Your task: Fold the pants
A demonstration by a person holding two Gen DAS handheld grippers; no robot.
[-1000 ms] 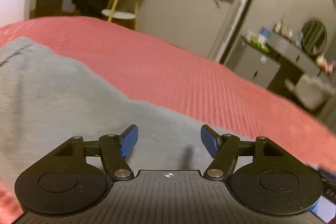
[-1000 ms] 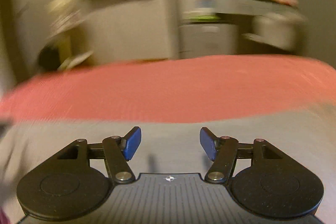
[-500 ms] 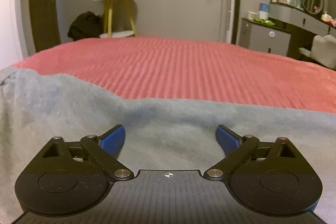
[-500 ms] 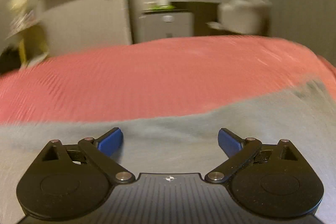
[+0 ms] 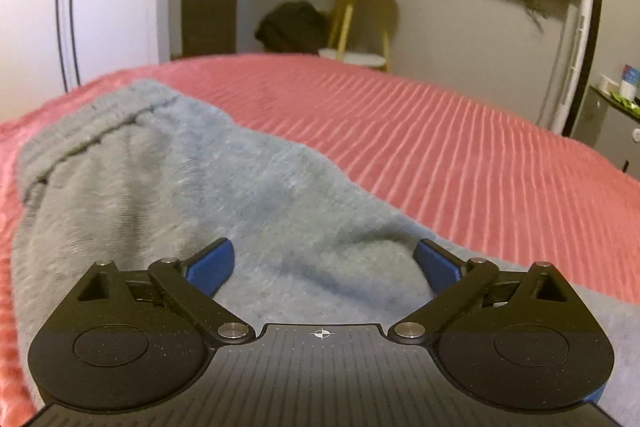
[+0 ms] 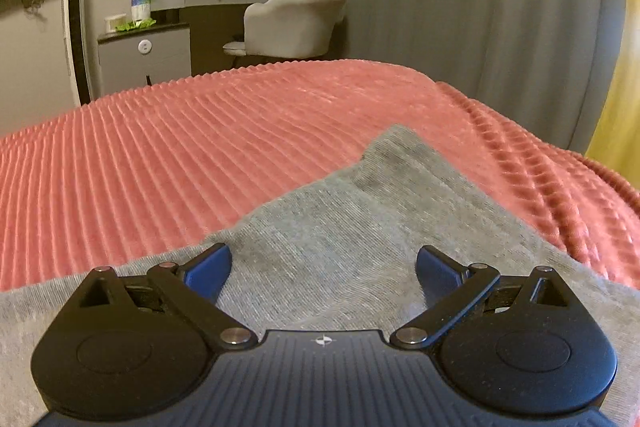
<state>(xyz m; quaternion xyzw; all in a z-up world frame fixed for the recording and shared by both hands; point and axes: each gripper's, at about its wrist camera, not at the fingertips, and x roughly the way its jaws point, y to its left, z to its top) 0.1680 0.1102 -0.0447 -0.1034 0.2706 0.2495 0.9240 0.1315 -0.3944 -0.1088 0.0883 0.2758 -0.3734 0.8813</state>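
1. Both grippers, left (image 5: 323,265) and right (image 6: 323,265), have just spread their jaws wide; nothing pinched.
2. We see grey pants (image 5: 168,187) flat on the red bedspread (image 5: 440,147).
3. We're between folds; next, we need fresh edge grips.

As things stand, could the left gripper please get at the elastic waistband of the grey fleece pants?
Probably yes: the left gripper is open over the pants, nothing between it and the waistband.
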